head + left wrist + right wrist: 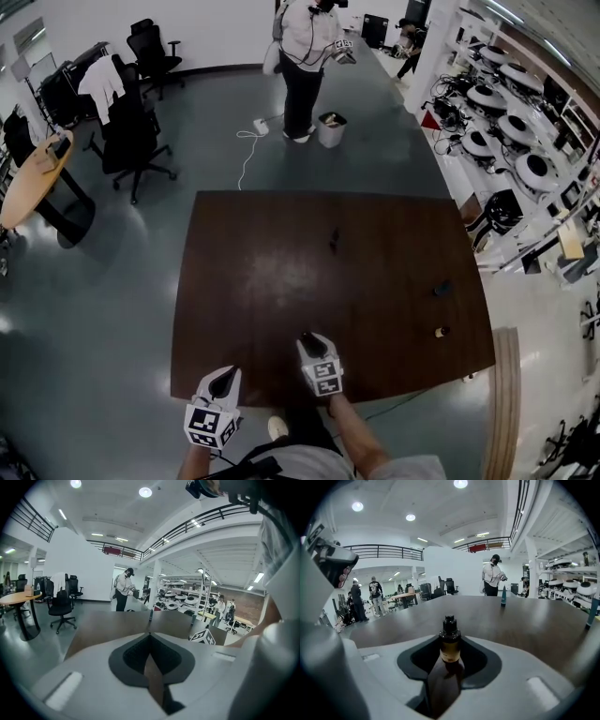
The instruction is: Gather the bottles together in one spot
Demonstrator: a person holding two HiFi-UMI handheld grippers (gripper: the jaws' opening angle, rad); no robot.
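Base of held bottle [450,645] hidden between right gripper [450,654] pads. Head view: centre bottle [334,241], dark bottle [442,289], light-topped bottle [441,331] too small to tell type. Bottom edge cuts off right forearm [354,442].

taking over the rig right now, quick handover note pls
Left gripper: jaws together, empty, at the table's near edge.
Right gripper: shut on the small amber bottle, just in from that edge.
Others: middle bottle at table centre; dark bottle and tan-topped bottle by the right edge, apart.
Done: nothing gathered.
Left: choose a spot and bring all four there.
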